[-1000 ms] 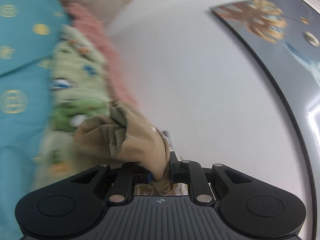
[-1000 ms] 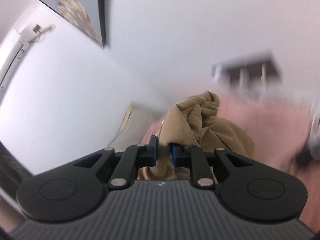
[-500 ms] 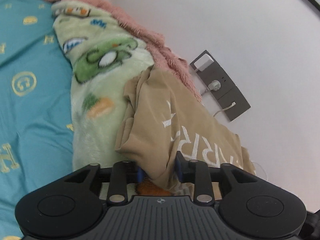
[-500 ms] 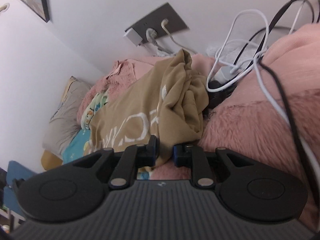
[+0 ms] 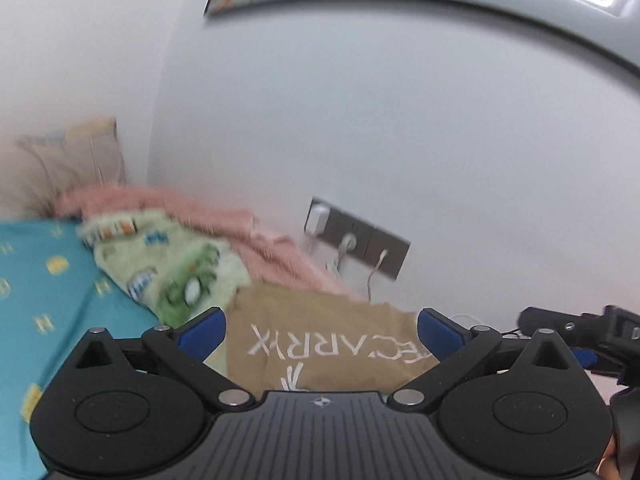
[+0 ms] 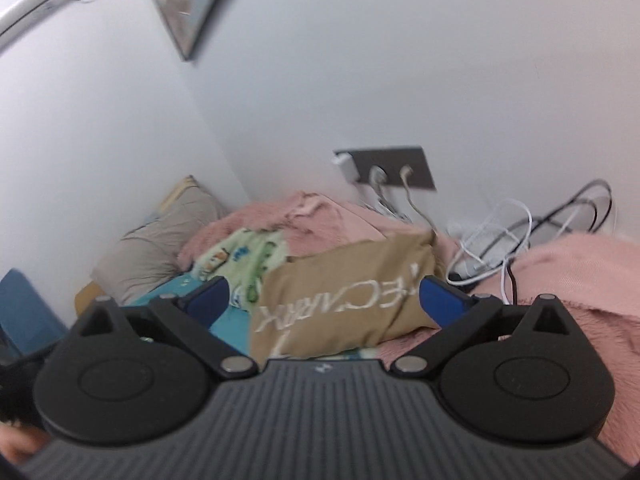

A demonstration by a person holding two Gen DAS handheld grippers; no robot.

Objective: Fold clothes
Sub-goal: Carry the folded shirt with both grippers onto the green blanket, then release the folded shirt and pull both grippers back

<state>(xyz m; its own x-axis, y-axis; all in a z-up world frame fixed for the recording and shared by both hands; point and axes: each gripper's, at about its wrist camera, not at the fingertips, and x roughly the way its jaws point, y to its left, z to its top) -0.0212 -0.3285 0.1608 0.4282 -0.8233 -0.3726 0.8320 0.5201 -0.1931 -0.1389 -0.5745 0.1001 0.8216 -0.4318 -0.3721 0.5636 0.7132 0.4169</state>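
Tan cloth with white lettering, the shirt (image 5: 320, 344), lies folded on the bed and is the landmark here. It rests partly on a green cartoon-print blanket (image 5: 176, 272) to its left and on a pink fleece (image 5: 256, 236) behind it; a teal sheet (image 5: 52, 300) spreads farther left of the blanket. Behind the shirt, on the white wall, sits a grey socket plate (image 5: 360, 240) with plugs and thin cables hanging down. A beige pillow (image 5: 60, 164) leans in the corner beyond the blanket.

The left gripper (image 5: 320, 332) hovers in front of the shirt, its jaws opening and standing wide; the blue pads (image 5: 204, 330) flank the cloth in the picture but do not press it. In the right wrist view the right gripper (image 6: 324, 296) also faces the shirt (image 6: 344, 296), jaws opening and spread wide, pads clear of the fabric. Right of the shirt a tangle of white and black cables (image 6: 516, 236) lies against the wall, with more pink fleece (image 6: 572, 280) beyond it. The right gripper also shows at the right edge of the left wrist view, just right of the shirt.
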